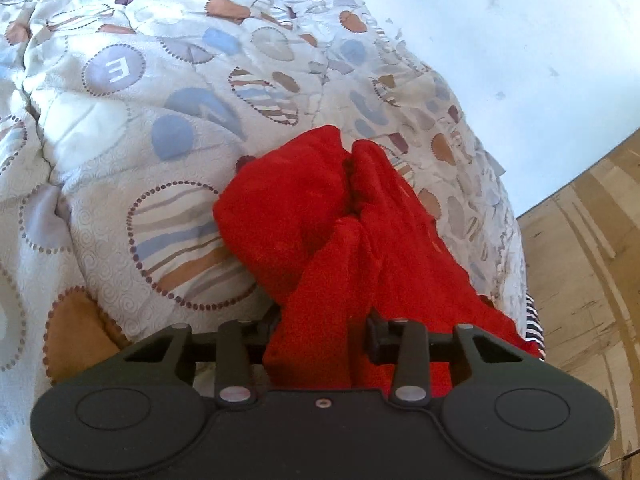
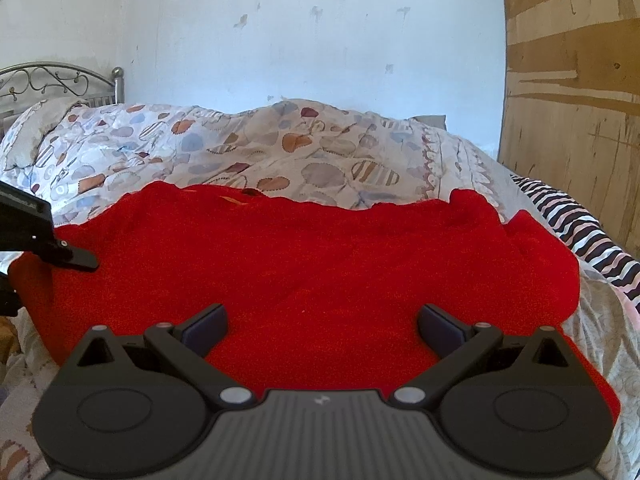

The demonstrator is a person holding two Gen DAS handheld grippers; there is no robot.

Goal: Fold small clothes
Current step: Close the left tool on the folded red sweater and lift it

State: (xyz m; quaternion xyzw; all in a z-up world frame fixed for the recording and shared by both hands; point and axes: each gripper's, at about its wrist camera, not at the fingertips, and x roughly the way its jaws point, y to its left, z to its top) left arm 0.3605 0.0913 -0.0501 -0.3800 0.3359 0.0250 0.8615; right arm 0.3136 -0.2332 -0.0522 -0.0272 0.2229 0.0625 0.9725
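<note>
left gripper (image 1: 320, 332) is clamped on a bunched edge of the red cloth (image 2: 304, 272), which runs forward from it over the quilt (image 1: 120, 128), while the right gripper (image 2: 322, 322), 2 fingers spread wide, hovers over the flat middle, long axis crosswise.

The left hand-held gripper (image 1: 322, 336) has its fingers drawn close together, clamped on the red garment (image 1: 320, 216); the right hand-held gripper (image 2: 322, 326) has its fingers (image 2: 206, 326) spread wide apart, holding nothing, just above the cloth.

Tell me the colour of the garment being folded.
Plain red garment, clearest in the right wrist view.
</note>
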